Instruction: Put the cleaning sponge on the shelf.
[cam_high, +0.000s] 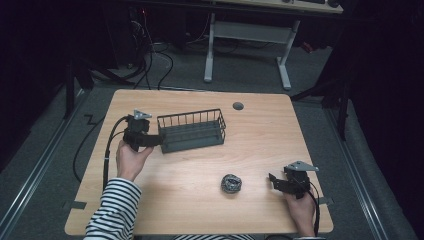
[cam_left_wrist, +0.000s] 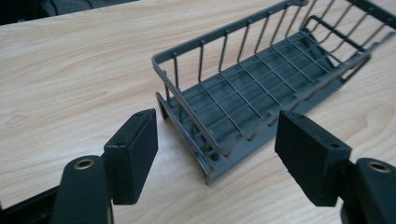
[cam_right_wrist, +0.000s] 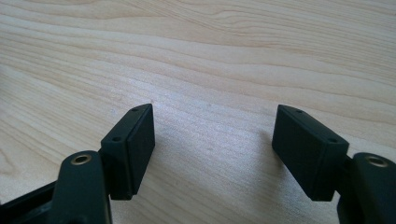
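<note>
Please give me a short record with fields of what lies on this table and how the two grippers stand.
surface: wooden table
rack: dark wire basket, upright, nothing in it
other item: crumpled grey ball, apart from the basket
left gripper: open, fingers either side of the basket's near end, not pressing
right gripper: open above bare wood

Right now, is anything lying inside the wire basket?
No, the basket is empty in the left gripper view: bare grid floor, nothing on it.
</note>
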